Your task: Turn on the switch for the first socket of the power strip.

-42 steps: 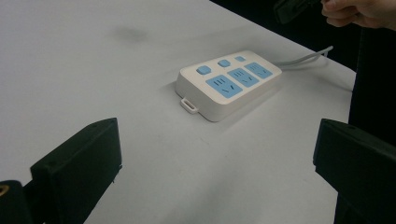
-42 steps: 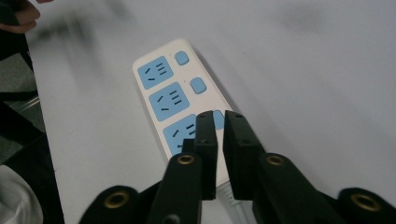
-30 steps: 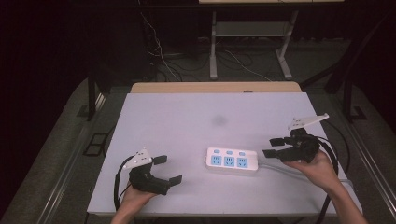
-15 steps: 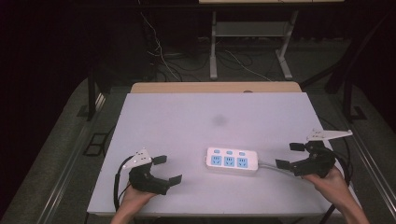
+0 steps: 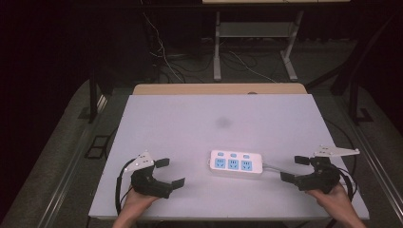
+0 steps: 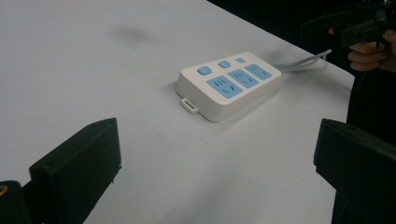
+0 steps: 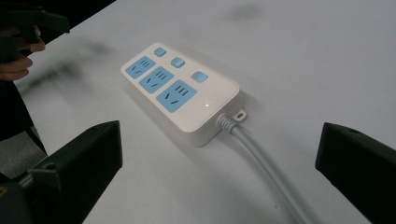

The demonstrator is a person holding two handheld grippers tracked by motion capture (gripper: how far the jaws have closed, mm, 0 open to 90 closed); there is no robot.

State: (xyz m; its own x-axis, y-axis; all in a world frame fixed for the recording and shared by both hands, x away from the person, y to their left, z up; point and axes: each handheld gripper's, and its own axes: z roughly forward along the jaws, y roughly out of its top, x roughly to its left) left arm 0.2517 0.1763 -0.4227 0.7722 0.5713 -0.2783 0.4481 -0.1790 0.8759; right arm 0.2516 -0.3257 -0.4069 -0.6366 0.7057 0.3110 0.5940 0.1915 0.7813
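Now | power strip (image 5: pixel 236 164) flat on table (image 5: pixel 190 123) | left gripper (image 5: pixel 169 172) released | right gripper (image 5: pixel 294 168) just opened, empty

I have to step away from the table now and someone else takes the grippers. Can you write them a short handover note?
Left gripper: open, holds nothing, near the table's front left, pointing at the power strip.
Right gripper: jaws just opened wide, nothing gripped, at the front right, in line with the strip's white cable.
Power strip: flat on the table, sockets up, nothing plugged in, touched by neither gripper.
Done: nothing shows as finished.
Left: any handling of the strip or its cable.
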